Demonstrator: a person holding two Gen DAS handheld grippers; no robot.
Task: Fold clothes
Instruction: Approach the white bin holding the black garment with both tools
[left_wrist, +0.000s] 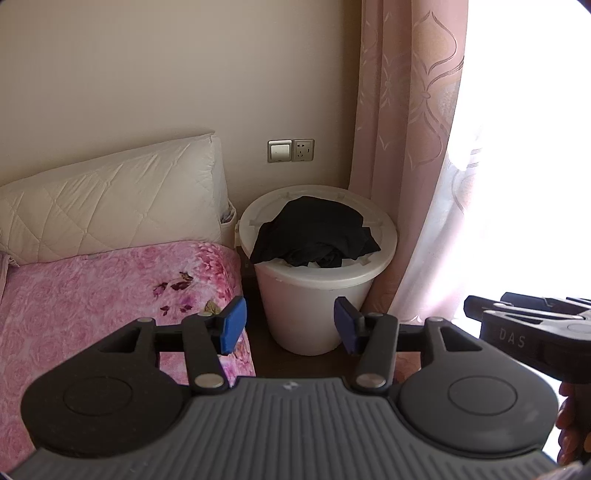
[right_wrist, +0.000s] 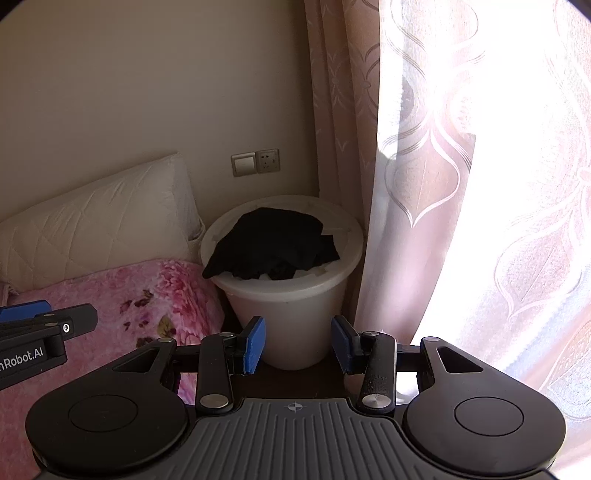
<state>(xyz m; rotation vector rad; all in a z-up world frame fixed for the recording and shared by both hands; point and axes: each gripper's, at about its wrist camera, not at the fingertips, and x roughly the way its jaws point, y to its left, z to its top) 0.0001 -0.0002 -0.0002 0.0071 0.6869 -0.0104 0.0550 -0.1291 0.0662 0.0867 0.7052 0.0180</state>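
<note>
A crumpled black garment (left_wrist: 314, 232) is heaped in the mouth of a white bucket (left_wrist: 314, 314), spilling over the rim toward 9 o'clock; the bucket stands on the floor in the corner, just beside the bed with the pink floral blanket (left_wrist: 92, 306) at its 9 o'clock and the pink curtain (left_wrist: 399, 147) at its 3 o'clock. A white quilted pillow (left_wrist: 110, 206) leans against the wall at the head of the bed, and a light switch and socket plate (left_wrist: 290, 150) sits on the wall at 12 o'clock from the bucket. The left gripper (left_wrist: 290, 326) hangs in front of the bucket, its blue fingers (left_wrist: 232, 326) spread apart with nothing between them, well short of the garment. The right gripper (right_wrist: 297, 345) is beside it at 3 o'clock, likewise pointed at the bucket, its fingers (right_wrist: 255, 345) also apart and empty. In the left wrist view a bit of a hand (left_wrist: 570, 424) shows at 4 o'clock.
</note>
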